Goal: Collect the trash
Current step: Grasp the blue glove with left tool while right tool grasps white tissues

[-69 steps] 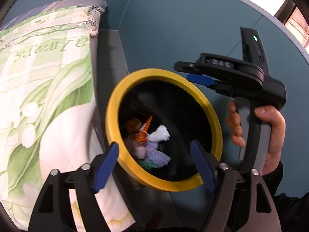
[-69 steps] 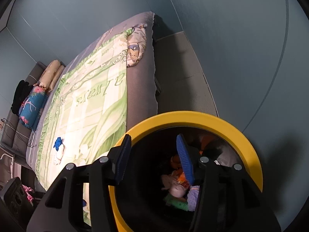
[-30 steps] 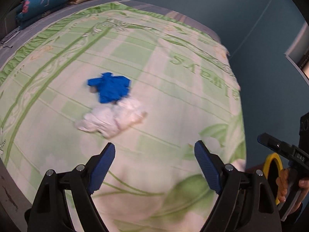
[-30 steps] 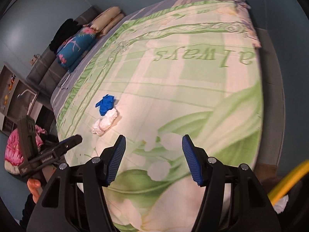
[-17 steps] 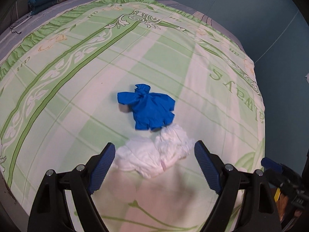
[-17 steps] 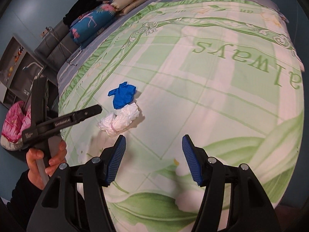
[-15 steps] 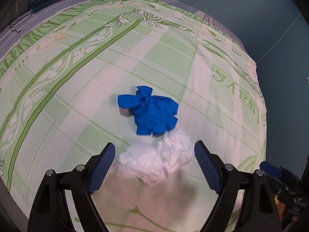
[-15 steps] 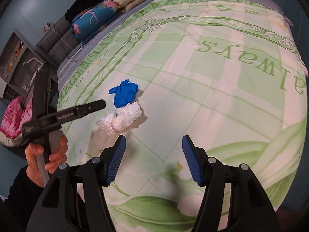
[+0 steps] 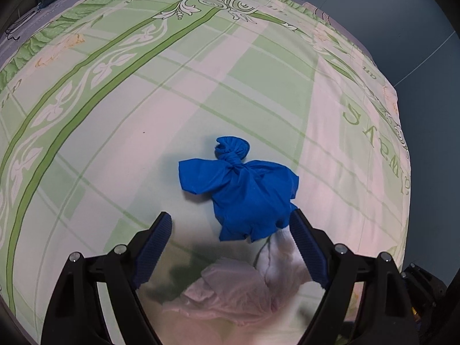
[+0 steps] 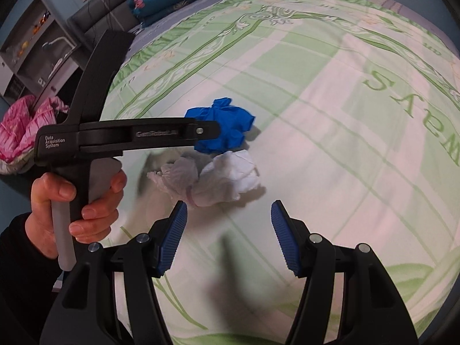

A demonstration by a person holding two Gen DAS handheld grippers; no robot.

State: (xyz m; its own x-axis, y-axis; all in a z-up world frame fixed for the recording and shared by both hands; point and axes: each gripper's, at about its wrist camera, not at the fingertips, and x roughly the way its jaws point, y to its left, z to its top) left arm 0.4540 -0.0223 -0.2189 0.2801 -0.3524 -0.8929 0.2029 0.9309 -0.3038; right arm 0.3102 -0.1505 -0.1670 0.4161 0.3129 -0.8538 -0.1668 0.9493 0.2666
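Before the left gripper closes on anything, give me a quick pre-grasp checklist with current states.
1. left gripper jaws open: ok.
2. Target between the jaws: cannot tell; both the blue glove and the white wad sit in the gap.
3. Single-item pick: not ok; glove and wad overlap.
4. right gripper open, empty and short of the wad: ok.
5. Contact with trash: cannot tell.
6. bedspread flat around the trash: ok.

Left gripper (image 9: 231,234) seemingly nearer blue glove (image 9: 244,189)
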